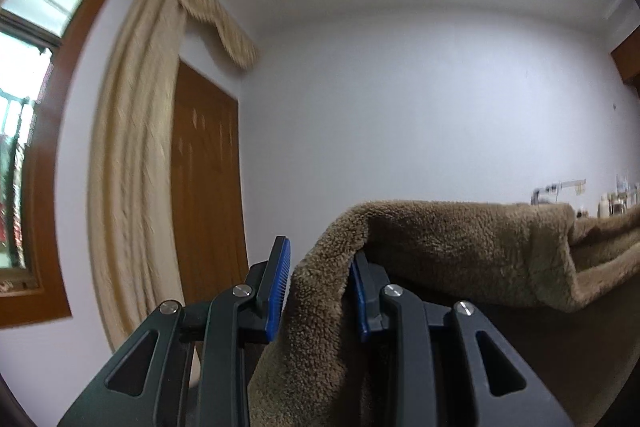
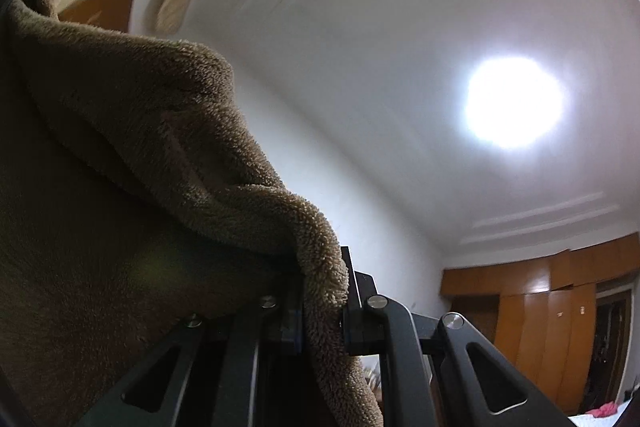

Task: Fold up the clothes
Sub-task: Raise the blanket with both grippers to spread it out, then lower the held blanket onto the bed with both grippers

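Observation:
A brown fleece garment [image 1: 440, 239] hangs in the air between both grippers. In the left wrist view my left gripper [image 1: 320, 255] points level with its jaws apart. The garment's edge drops down between them and drapes over the right finger, while the blue pad of the left finger [image 1: 278, 287] stands bare beside the cloth. In the right wrist view the garment [image 2: 140, 127] fills the left half. My right gripper [image 2: 324, 267] points upward and is shut on a fold of its edge. The cloth hides that gripper's left finger.
A beige curtain [image 1: 132, 167], a wooden door [image 1: 204, 167] and a window [image 1: 24, 87] lie to the left. A shelf with small items [image 1: 616, 199] is at the far right. Wooden wardrobes [image 2: 552, 307] and a bright ceiling lamp [image 2: 514, 103] are on the right.

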